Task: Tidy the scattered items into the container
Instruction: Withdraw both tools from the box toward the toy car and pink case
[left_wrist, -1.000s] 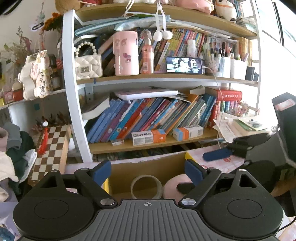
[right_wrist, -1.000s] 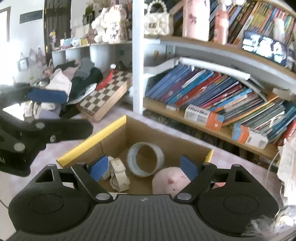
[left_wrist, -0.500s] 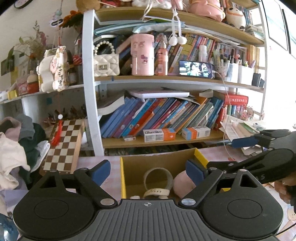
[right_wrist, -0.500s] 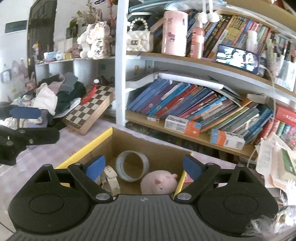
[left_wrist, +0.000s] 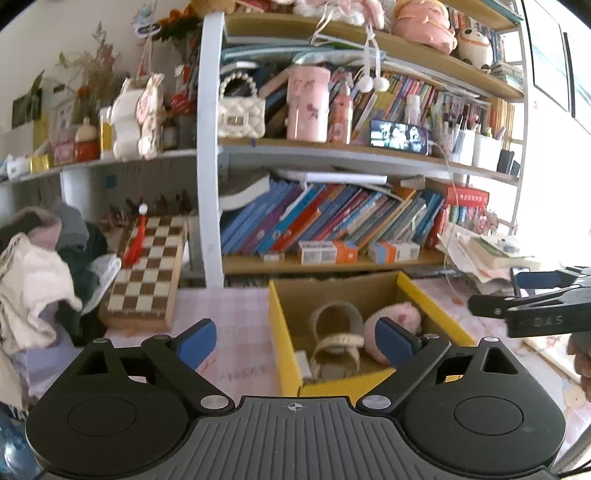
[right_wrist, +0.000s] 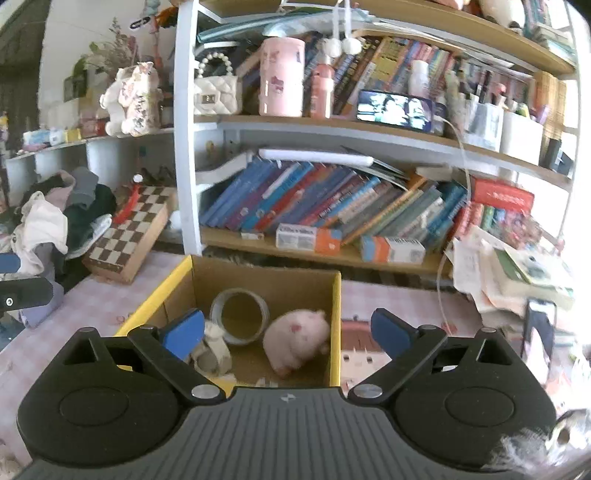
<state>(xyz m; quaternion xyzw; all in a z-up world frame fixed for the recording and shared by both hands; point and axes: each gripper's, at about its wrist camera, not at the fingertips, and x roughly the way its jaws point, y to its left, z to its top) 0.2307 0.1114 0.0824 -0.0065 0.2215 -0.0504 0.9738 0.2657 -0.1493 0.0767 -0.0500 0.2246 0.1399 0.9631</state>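
I see my left gripper (left_wrist: 295, 341) with its blue-padded jaws spread wide and holding nothing, above the near rim of the open cardboard box with yellow edges (left_wrist: 284, 332). My right gripper (right_wrist: 287, 328) is just as wide open and empty over the same box. Inside lie a grey roll of tape (right_wrist: 242, 310), a round pink plush toy (right_wrist: 297, 339) beside it, and a cream strap (left_wrist: 338, 341). A folded checkered chessboard (left_wrist: 147, 273) leans near the bookshelf (left_wrist: 208, 147)

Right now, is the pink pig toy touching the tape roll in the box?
Cannot tell. In the right wrist view the pink pig toy overlaps the tape roll, with no plain gap or contact.
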